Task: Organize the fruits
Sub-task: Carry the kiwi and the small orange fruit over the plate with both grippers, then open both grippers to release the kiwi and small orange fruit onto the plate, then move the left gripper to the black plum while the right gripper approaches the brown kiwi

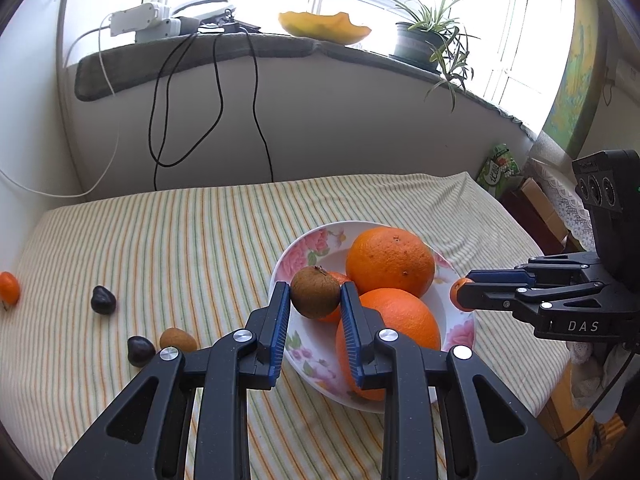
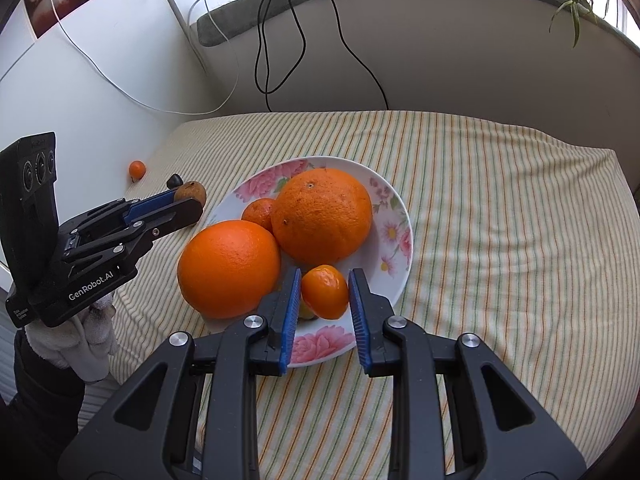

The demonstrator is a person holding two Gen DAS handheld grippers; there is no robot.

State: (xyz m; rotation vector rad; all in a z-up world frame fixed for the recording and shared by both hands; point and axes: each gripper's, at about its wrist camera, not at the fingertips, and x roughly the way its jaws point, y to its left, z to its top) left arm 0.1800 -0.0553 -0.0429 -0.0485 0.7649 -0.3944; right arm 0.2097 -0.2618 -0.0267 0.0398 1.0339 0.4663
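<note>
Left wrist: tool (image 1: pixel 315 300) down-tilted, gripping brown fruit (image 1: pixel 315 292).

A small orange fruit (image 1: pixel 8 288) is cut by the left edge; 1 mandarin (image 2: pixel 260 212) sits half-hidden behind oranges.

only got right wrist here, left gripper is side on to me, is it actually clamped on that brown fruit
Observer: Yes. In the left wrist view the left gripper has both blue pads pressed against the held brown fruit.
Operator: ok, how many loose ones left on the cloth, i count two
Observer: Four. The loose small orange fruit and the far dark fruit are likely the two you see. A near dark fruit and a second brown fruit lie side by side closer to the left gripper and do not show in your view.
</note>
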